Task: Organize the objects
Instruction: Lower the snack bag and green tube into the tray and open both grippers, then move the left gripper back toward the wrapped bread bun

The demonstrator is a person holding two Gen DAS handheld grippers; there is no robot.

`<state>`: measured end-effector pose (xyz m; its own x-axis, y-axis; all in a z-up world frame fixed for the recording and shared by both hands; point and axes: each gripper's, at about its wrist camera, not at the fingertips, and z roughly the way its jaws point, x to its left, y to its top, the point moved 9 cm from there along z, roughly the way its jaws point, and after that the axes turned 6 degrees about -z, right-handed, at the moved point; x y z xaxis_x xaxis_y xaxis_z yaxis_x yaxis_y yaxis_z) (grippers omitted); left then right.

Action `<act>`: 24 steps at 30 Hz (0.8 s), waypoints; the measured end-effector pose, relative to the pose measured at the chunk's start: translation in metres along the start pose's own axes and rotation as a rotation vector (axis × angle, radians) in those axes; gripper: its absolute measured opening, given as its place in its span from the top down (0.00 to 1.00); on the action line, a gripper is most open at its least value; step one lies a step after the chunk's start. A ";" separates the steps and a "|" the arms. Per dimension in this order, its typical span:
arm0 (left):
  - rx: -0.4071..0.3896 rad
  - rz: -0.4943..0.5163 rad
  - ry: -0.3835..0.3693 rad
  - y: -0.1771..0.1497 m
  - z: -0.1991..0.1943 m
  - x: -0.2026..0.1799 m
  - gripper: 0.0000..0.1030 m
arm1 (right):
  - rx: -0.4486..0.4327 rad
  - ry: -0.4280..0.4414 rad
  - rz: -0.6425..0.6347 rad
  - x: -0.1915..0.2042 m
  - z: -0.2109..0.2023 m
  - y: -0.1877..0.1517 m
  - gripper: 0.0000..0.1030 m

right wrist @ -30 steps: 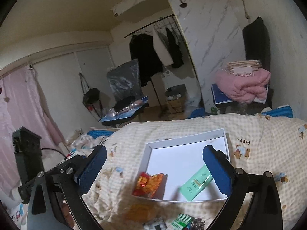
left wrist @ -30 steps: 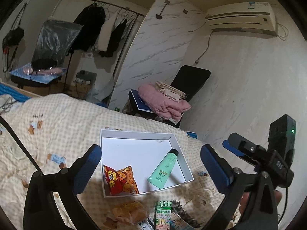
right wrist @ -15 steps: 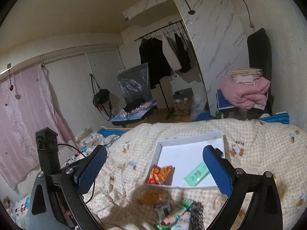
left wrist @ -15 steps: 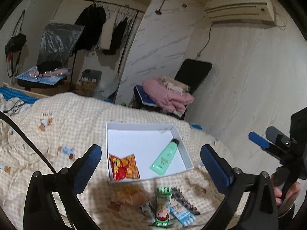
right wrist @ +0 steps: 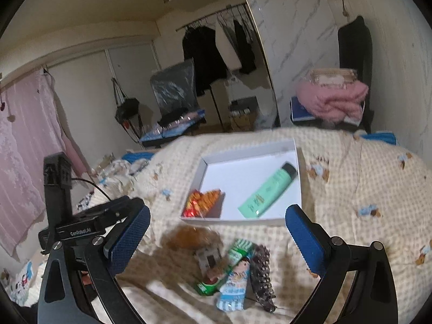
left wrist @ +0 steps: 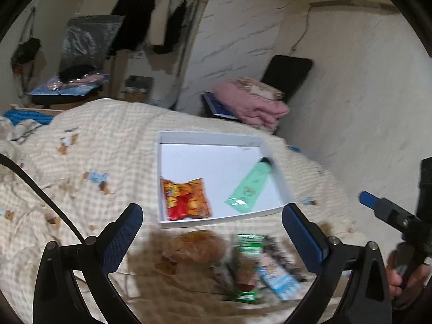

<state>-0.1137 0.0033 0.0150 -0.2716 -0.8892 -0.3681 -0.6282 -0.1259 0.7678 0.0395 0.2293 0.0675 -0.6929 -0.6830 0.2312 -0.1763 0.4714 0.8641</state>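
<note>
Checked quilt (right wrist: 364, 178) on the bed carries everything. White shallow box (right wrist: 205, 166) sits mid-quilt, already holding a red-orange snack packet (right wrist: 203, 202) at its near-left corner and a green tube (right wrist: 270, 190) lying diagonally, cap toward the far right.

Loose pile lies just outside the box's near edge, between both grippers and the box: amber crinkly packet (right wrist: 193, 236) on the left, then a small grey item (right wrist: 206, 260) (too blurred to name), green carton (right wrist: 225, 267), blue-white packet (right wrist: 233, 289), dark hair claw clip (right wrist: 262, 272) on the right.

Carton, packet and clip all run lengthwise roughly toward the box, i.e. along the fingers' forward direction, so a grasp across their width looks straightforward.

Right gripper (right wrist: 218, 228): fingers wide apart, nothing held, pile directly below and ahead of the gap. Left gripper (left wrist: 212, 232): fingers also wide apart, empty, with the amber packet (left wrist: 195, 245) centred under its gap.

Judgement: right is better lined up for the carton/clip cluster, left for the amber packet.
</note>
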 end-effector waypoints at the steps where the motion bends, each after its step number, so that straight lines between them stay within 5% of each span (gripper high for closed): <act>1: 0.006 0.000 0.008 -0.004 0.005 0.003 0.00 | 0.018 -0.004 -0.004 -0.002 0.008 -0.008 0.02; 13: 0.096 0.032 -0.062 -0.033 0.032 -0.005 0.00 | 0.116 -0.066 -0.106 0.011 0.047 -0.088 0.02; 24: 0.092 0.089 -0.077 -0.041 0.037 -0.015 0.00 | 0.101 -0.063 -0.083 0.008 0.047 -0.090 0.02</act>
<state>-0.1106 0.0380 -0.0304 -0.3817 -0.8584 -0.3428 -0.6628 -0.0043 0.7488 0.0174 0.2078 -0.0291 -0.7146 -0.6874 0.1294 -0.3026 0.4706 0.8288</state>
